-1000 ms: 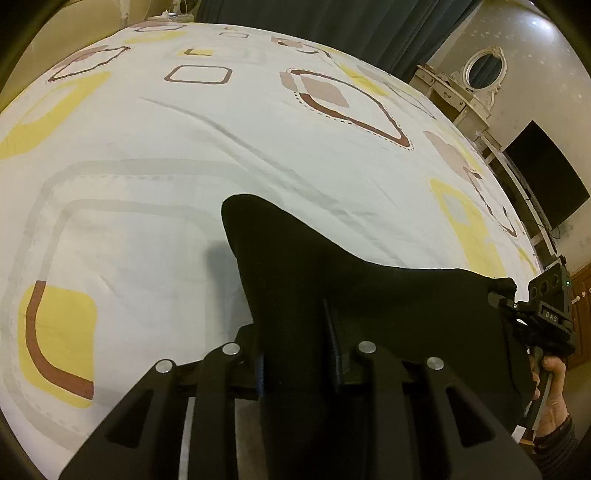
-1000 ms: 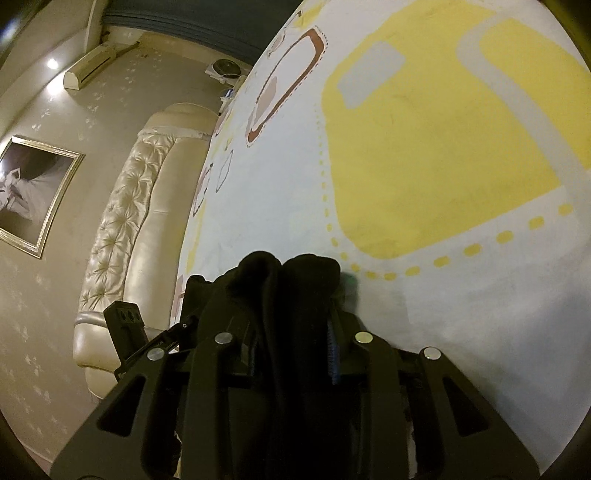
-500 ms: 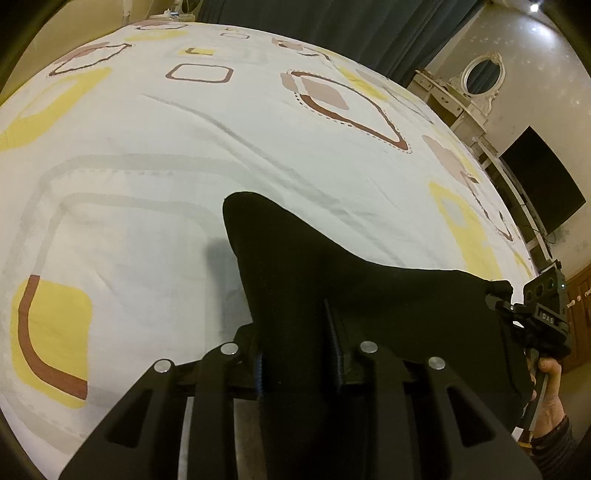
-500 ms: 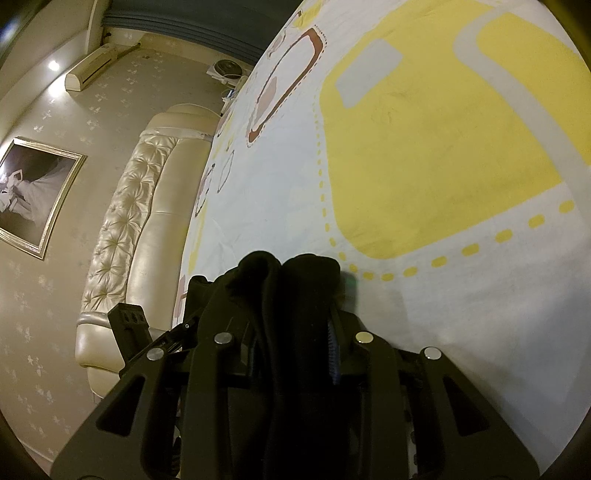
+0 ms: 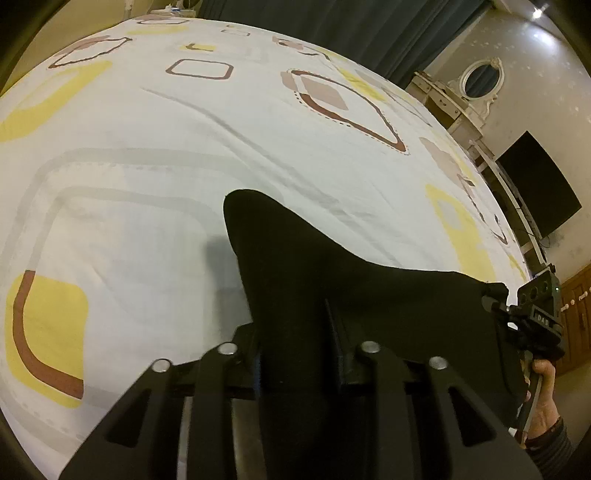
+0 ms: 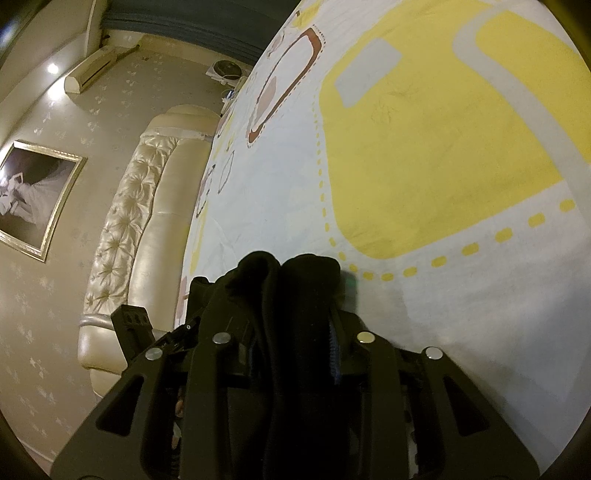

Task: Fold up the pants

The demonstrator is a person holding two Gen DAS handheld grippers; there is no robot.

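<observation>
The black pants [image 5: 332,280] hang stretched between my two grippers above the patterned bedsheet [image 5: 184,122]. My left gripper [image 5: 295,332] is shut on one bunched end of the pants, and the cloth hides its fingertips. My right gripper shows in the left wrist view [image 5: 498,299] at the far right, holding the other end. In the right wrist view my right gripper [image 6: 291,325] is shut on a thick fold of the pants [image 6: 291,280], close above the sheet [image 6: 443,155]. The left gripper's body [image 6: 133,325] shows at lower left.
The bed's cream tufted headboard [image 6: 125,229] runs along the left of the right wrist view. A white dressing table with oval mirror [image 5: 480,81] and a dark TV screen [image 5: 535,184] stand past the bed's far side. Dark curtains [image 5: 332,26] hang behind.
Both grippers stay shut on the pants. The held cloth and both views have shifted only slightly; the pants remain stretched between the grippers.
</observation>
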